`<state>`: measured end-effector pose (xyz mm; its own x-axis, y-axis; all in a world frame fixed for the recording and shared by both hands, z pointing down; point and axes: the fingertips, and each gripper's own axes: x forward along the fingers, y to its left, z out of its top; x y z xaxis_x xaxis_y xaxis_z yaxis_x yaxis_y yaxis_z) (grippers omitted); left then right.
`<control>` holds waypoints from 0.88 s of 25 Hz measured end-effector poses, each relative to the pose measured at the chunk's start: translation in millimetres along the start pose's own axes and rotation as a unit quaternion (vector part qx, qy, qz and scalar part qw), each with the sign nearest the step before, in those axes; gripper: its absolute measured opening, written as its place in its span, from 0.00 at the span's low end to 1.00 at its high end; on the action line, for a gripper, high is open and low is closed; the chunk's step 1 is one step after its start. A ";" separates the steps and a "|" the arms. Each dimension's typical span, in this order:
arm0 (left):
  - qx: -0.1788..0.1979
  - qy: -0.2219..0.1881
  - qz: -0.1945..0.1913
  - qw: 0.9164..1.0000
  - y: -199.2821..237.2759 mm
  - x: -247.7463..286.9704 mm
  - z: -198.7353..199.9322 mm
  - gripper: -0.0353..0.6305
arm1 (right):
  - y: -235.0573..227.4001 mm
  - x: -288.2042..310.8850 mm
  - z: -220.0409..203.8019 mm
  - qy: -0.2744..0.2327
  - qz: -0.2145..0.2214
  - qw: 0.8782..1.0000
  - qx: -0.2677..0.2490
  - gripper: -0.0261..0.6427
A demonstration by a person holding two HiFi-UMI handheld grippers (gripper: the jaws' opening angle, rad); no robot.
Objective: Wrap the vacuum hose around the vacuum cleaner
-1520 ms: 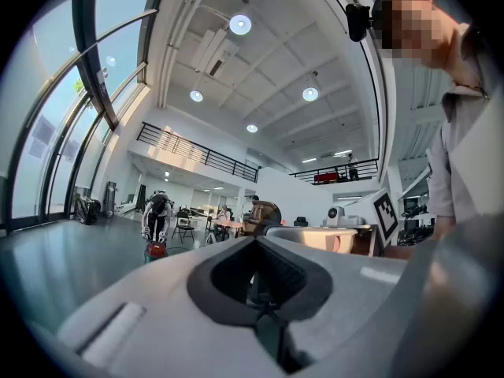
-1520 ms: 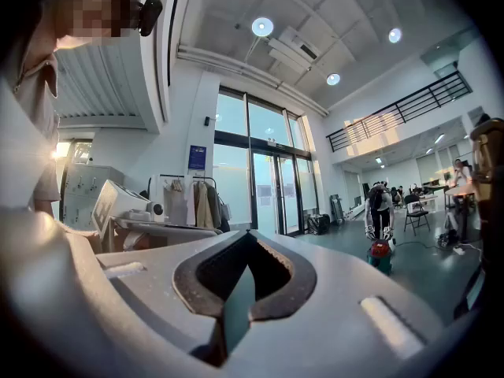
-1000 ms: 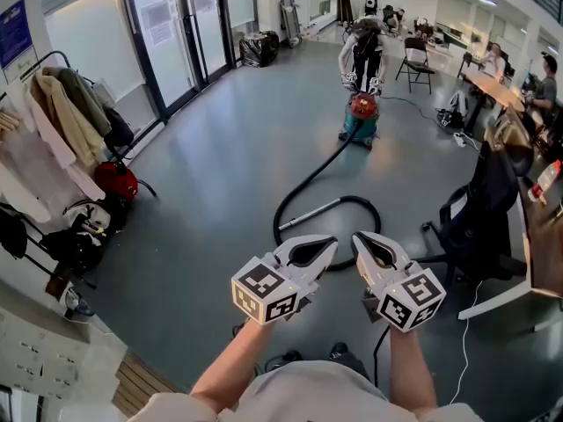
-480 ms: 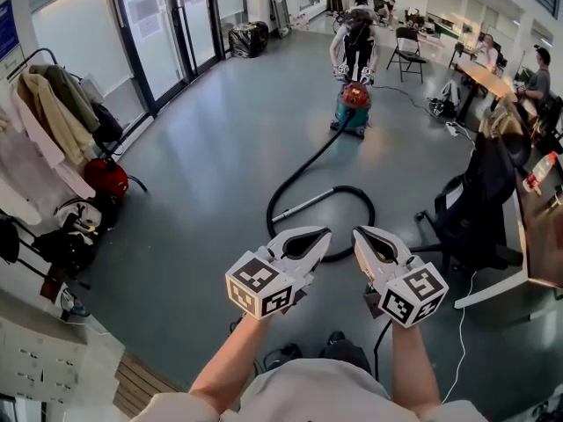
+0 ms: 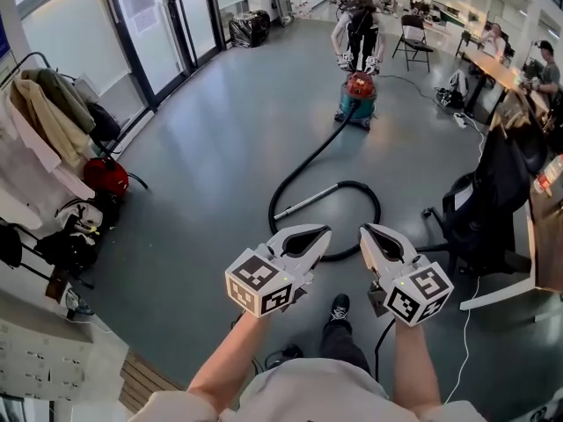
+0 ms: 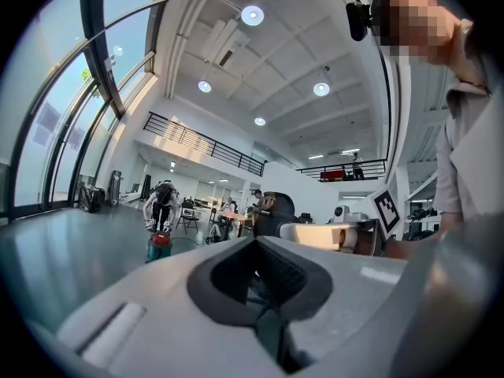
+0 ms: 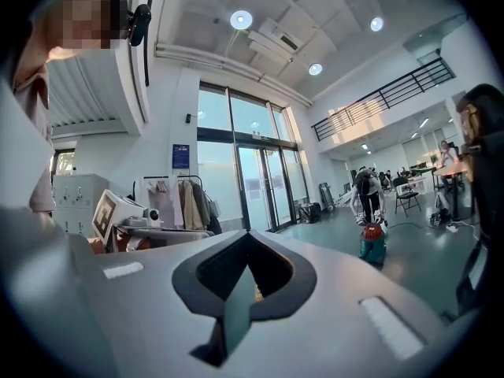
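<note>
Both tools are clenched on nothing. The left gripper (image 5: 324, 233) and right gripper (image 5: 366, 232) hang side by side, jaws pressed together, with only air at their tips. The vacuum hose (image 5: 291, 181) lies on the floor just beyond and below them. It curls into a loop, then runs far ahead to the vacuum cleaner (image 5: 359, 96), where another person (image 5: 360, 26) bends over it. This looks like the approach: close in on the loop, open one gripper, and take the hose near its metal wand (image 5: 310, 205). Only the head view shows the loop; both gripper views show the distant cleaner but no hose.
</note>
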<state>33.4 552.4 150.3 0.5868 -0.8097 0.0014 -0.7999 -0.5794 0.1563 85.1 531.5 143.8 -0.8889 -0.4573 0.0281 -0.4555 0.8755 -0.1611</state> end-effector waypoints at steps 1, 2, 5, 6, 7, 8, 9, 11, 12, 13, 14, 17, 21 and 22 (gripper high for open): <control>-0.001 0.004 0.002 1.000 7.2 9.5 -2.0 0.05 | -11.6 5.4 -0.2 -0.002 0.001 1.000 0.004 0.07; -0.002 0.007 0.004 1.000 15.1 19.9 -4.2 0.05 | -24.0 11.4 -0.4 -0.004 0.003 1.000 0.007 0.07; -0.005 0.019 0.011 1.000 40.9 56.0 -11.2 0.05 | -67.2 31.5 -1.4 0.000 0.006 1.000 0.014 0.07; -0.007 0.022 0.013 1.000 50.5 68.7 -13.4 0.05 | -82.6 39.0 -2.2 0.003 0.007 1.000 0.017 0.07; -0.009 0.025 0.015 1.000 60.6 81.2 -15.5 0.05 | -97.7 47.2 -3.2 0.005 0.008 1.000 0.019 0.07; -0.012 0.028 0.017 0.999 71.1 93.5 -17.6 0.05 | -112.6 56.0 -4.1 0.006 0.011 1.000 0.022 0.07; -0.014 0.032 0.019 0.999 81.9 105.9 -19.8 0.05 | -127.5 65.3 -4.5 0.008 0.013 1.000 0.024 0.07; -0.018 0.042 0.024 0.999 103.0 131.2 -23.1 0.05 | -158.0 82.6 -4.6 0.011 0.018 0.999 0.030 0.07; -0.021 0.047 0.028 0.998 112.1 144.2 -23.6 0.05 | -173.6 89.6 -4.7 0.013 0.020 0.999 0.034 0.07; -0.024 0.052 0.032 0.998 120.1 157.1 -23.5 0.05 | -188.9 95.6 -5.0 0.015 0.022 0.999 0.037 0.07; -0.027 0.056 0.036 0.997 127.4 169.8 -23.4 0.05 | -203.7 101.1 -5.5 0.018 0.024 0.999 0.041 0.07; -0.027 0.066 0.043 0.997 145.0 205.2 -24.2 0.05 | -243.0 114.8 -8.0 0.029 0.032 0.998 0.051 0.07; -0.021 0.072 0.049 0.996 170.1 245.2 -24.4 0.05 | -287.1 133.8 -6.6 0.038 0.042 0.997 0.058 0.07; -0.022 0.074 0.052 0.996 178.1 251.2 -23.7 0.05 | -294.9 140.6 -6.1 0.038 0.044 0.996 0.060 0.07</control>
<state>41.3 248.1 201.9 0.5150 -0.8410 0.1657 -0.8535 -0.4852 0.1899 94.2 210.0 201.3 -0.9283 -0.3623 0.0833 -0.3706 0.8844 -0.2837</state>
